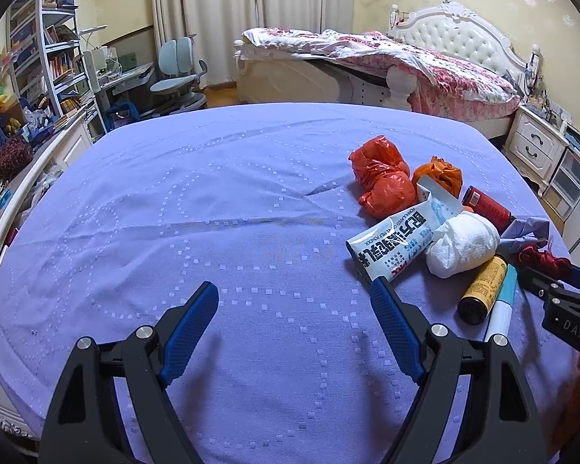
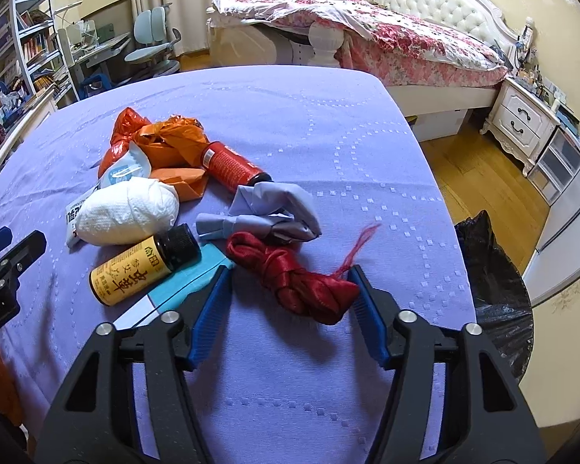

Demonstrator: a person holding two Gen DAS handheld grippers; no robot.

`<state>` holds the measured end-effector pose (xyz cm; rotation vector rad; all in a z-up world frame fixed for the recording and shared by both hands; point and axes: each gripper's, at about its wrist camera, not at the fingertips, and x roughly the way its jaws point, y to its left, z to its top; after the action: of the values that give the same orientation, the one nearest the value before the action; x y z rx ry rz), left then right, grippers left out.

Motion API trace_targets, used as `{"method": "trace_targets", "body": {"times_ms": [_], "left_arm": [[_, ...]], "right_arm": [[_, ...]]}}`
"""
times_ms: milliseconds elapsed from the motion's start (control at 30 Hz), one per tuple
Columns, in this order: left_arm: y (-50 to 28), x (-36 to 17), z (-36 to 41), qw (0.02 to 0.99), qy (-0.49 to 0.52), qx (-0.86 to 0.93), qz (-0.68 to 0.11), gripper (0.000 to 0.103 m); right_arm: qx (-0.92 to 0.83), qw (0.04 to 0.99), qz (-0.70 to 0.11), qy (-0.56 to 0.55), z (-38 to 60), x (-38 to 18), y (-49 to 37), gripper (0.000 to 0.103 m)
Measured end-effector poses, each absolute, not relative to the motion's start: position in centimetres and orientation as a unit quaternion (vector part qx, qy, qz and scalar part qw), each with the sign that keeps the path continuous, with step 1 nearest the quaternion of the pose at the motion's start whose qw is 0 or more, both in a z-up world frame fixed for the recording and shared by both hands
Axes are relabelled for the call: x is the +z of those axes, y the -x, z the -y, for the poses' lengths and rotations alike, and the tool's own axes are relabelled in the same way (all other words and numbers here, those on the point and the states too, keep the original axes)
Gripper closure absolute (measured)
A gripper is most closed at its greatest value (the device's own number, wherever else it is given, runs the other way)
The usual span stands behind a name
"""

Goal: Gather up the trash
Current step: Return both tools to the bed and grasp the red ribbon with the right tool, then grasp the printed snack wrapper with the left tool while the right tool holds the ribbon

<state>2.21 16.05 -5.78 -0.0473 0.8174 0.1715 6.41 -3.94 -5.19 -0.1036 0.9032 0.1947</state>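
Observation:
A heap of trash lies on the purple bed cover (image 1: 212, 232): red and orange plastic bags (image 1: 382, 178) (image 2: 162, 143), a white milk-powder packet (image 1: 394, 243), a white paper wad (image 1: 462, 243) (image 2: 129, 210), a yellow-label bottle (image 1: 483, 290) (image 2: 143, 265), a red bottle (image 2: 232, 166), crumpled grey paper (image 2: 266, 212) and a knotted dark-red ribbon (image 2: 297, 282). My right gripper (image 2: 290, 274) is open with its fingers on either side of the ribbon. My left gripper (image 1: 294, 290) is open and empty over bare cover, left of the heap.
A black trash bag (image 2: 495, 294) stands on the wooden floor off the bed's right edge. A second bed (image 1: 406, 62), a nightstand (image 2: 522, 116), a desk with a chair (image 1: 178, 73) and bookshelves (image 1: 50, 46) lie beyond.

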Motion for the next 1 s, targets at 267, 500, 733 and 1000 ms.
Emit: {"method": "trace_targets", "body": {"times_ms": [267, 500, 733, 1000], "left_arm": [[-2.3, -5.8, -15.8, 0.915, 0.016, 0.078, -0.395, 0.022], [-2.4, -5.8, -15.4, 0.918, 0.012, 0.071, -0.391, 0.022], [-3.2, -5.8, -14.6, 0.919, 0.003, 0.061, -0.389, 0.022], [-5.3, -6.1, -13.5, 0.916, -0.019, 0.039, -0.399, 0.022]], "right_arm": [[0.111, 0.894, -0.432, 0.039, 4.2, -4.9, -5.9, 0.081], [0.117, 0.893, -0.433, 0.025, 5.3, -4.7, -4.7, 0.083], [0.103, 0.895, -0.433, 0.012, 6.8, -4.8, -4.2, 0.083], [0.100, 0.896, -0.433, -0.007, 8.0, -4.8, -5.1, 0.083]]}}
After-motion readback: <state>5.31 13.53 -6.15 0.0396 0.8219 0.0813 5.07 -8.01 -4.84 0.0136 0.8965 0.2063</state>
